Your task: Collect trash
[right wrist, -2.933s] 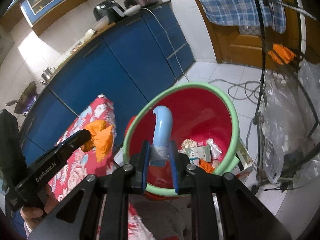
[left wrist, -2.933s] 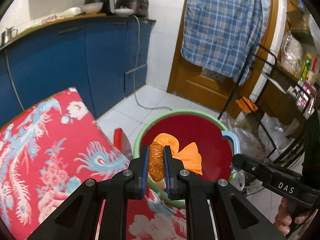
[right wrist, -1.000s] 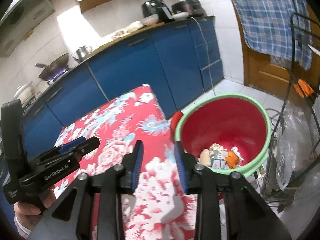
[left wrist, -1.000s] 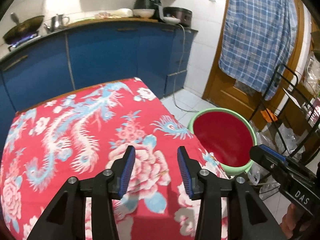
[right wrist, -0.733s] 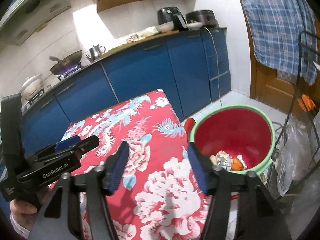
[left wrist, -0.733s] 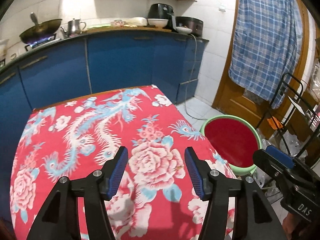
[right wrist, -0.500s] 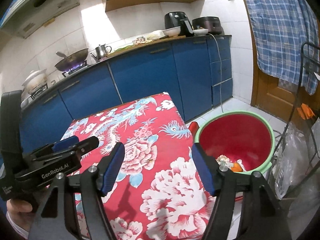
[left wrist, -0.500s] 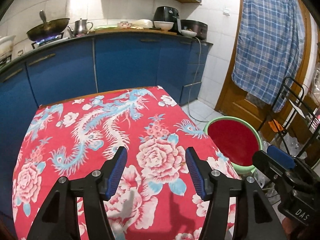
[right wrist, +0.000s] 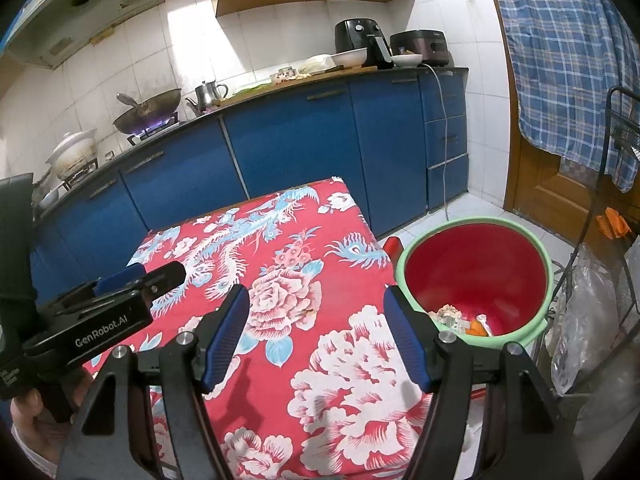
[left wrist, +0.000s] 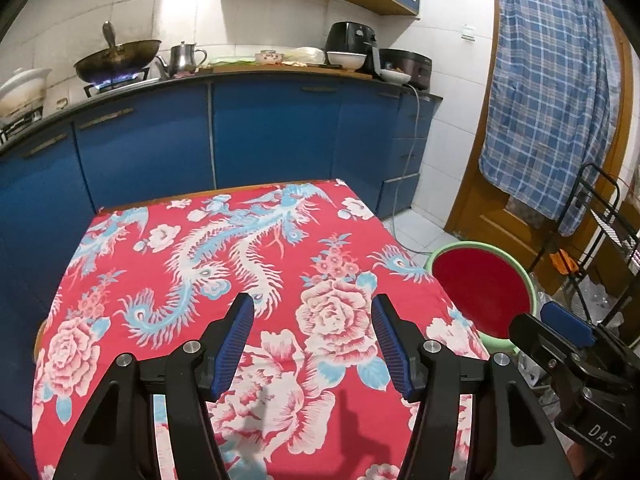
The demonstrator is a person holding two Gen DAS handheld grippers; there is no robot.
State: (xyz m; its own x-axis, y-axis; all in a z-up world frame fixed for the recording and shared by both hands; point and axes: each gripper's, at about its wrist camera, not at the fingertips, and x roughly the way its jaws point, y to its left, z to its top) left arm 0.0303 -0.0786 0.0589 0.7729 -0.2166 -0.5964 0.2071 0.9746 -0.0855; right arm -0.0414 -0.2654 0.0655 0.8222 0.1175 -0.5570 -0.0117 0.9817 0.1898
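Note:
A red bucket with a green rim [left wrist: 532, 300] stands on the floor at the right end of the table; it also shows in the right wrist view [right wrist: 550, 276]. Scraps of trash [right wrist: 460, 322], pale and orange, lie in its bottom. The table wears a red floral cloth [left wrist: 240, 248] [right wrist: 280, 264] with no loose item on it. My left gripper [left wrist: 312, 340] is open and empty above the cloth. My right gripper [right wrist: 316, 332] is open and empty above the cloth's right part, left of the bucket. Each gripper shows in the other's view [right wrist: 120, 300] [left wrist: 568, 336].
Blue kitchen cabinets [left wrist: 272, 136] run behind the table, with a wok on a lit burner [left wrist: 116, 56], a kettle and appliances on the counter. A wooden door with a checked cloth [left wrist: 552, 92] is at the right. A black wire rack [right wrist: 616, 208] and plastic bags stand beside the bucket.
The left gripper let an orange peel fall into the bucket and the right let go of the bucket's blue handle. Both opened and pulled back and up over the table.

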